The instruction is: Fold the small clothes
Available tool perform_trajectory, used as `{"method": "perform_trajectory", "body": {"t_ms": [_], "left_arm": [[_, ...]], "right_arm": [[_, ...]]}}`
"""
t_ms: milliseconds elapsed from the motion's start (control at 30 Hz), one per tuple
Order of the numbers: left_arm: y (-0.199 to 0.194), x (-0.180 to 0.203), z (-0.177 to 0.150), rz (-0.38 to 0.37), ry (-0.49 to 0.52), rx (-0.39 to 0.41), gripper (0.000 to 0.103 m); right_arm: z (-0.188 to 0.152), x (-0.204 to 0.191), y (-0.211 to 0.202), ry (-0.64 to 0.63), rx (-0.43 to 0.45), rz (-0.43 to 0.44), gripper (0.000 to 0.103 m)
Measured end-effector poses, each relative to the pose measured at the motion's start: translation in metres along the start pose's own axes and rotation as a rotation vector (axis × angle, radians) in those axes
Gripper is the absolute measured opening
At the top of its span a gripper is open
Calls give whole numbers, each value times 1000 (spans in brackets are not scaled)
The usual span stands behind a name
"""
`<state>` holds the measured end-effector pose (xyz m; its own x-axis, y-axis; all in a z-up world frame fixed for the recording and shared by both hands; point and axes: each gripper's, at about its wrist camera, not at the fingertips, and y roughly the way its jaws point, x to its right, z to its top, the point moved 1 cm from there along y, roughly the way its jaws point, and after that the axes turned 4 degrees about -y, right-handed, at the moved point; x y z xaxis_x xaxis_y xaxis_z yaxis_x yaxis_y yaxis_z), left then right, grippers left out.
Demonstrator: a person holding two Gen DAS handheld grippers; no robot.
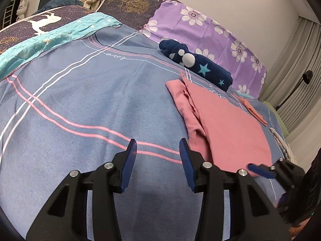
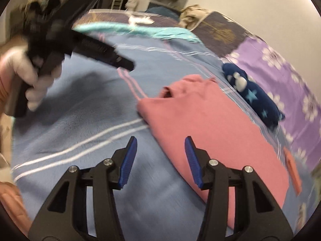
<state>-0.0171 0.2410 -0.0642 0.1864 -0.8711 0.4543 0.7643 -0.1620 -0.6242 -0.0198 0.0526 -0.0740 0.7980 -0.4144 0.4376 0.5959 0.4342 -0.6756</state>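
Observation:
A pink garment [image 1: 226, 124] lies folded flat on the blue bedspread [image 1: 90, 100]; it also shows in the right wrist view [image 2: 210, 124]. My left gripper [image 1: 157, 146] is open and empty, above the bedspread just left of the garment's near edge. My right gripper [image 2: 160, 143] is open and empty, hovering over the garment's near left edge. In the left wrist view the right gripper [image 1: 260, 169] shows at the garment's near right corner. In the right wrist view the left gripper [image 2: 120, 60] is held in a white-gloved hand at the upper left.
A rolled navy garment with stars [image 1: 198, 64] lies behind the pink one, by a purple flowered pillow [image 1: 210, 34]. A small folded orange cloth [image 1: 252, 108] lies at the right. Dark patterned pillows [image 1: 130, 2] stand at the head of the bed. Curtains [image 1: 301, 76] hang at the right.

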Motion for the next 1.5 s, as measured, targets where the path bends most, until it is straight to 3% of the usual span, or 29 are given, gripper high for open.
{"method": "perform_trajectory", "body": {"t_ms": [200,400,600,700,733,767,833,867,933,1000,1067,1200,1333,1500], "left_arm": [[15,2,26,-10,85,-21,45],[68,10,58,-97,122,-141,45],[137,14,84,-231,12,-283,45],[161,11,96,-307,-82,-299,45],[170,8,100,-344,-139,-310,36],[174,7,102,-366,-175,-320,7],[177,7,108,-391,-234,-319,3],[169,11,114,-404,-233,-276,2],[151,19,123,-415,-188,-207,1],[138,23,132,-361,-133,-153,0],[141,18,133,-297,-120,-150,0],[156,7,116,-277,-136,-226,0],[155,1,104,-284,-132,-261,37],[165,5,105,-328,-142,-271,38]], "right_arm": [[18,-7,39,-61,-112,-132,51],[22,-12,53,-83,-97,-167,51],[27,-13,61,-101,-79,-196,50],[30,-14,65,-112,-76,-193,40],[31,-15,66,-119,-76,-182,29],[31,-17,67,-124,-78,-176,10],[34,-13,67,-104,-65,-164,4],[36,-11,62,-84,-49,-154,4],[42,-2,43,-27,9,-141,4],[45,7,35,-3,28,-135,4],[43,9,42,17,11,-101,4],[31,-1,67,13,-59,-61,4],[30,0,65,35,-43,-51,5],[28,2,62,62,-21,-47,4]]}}
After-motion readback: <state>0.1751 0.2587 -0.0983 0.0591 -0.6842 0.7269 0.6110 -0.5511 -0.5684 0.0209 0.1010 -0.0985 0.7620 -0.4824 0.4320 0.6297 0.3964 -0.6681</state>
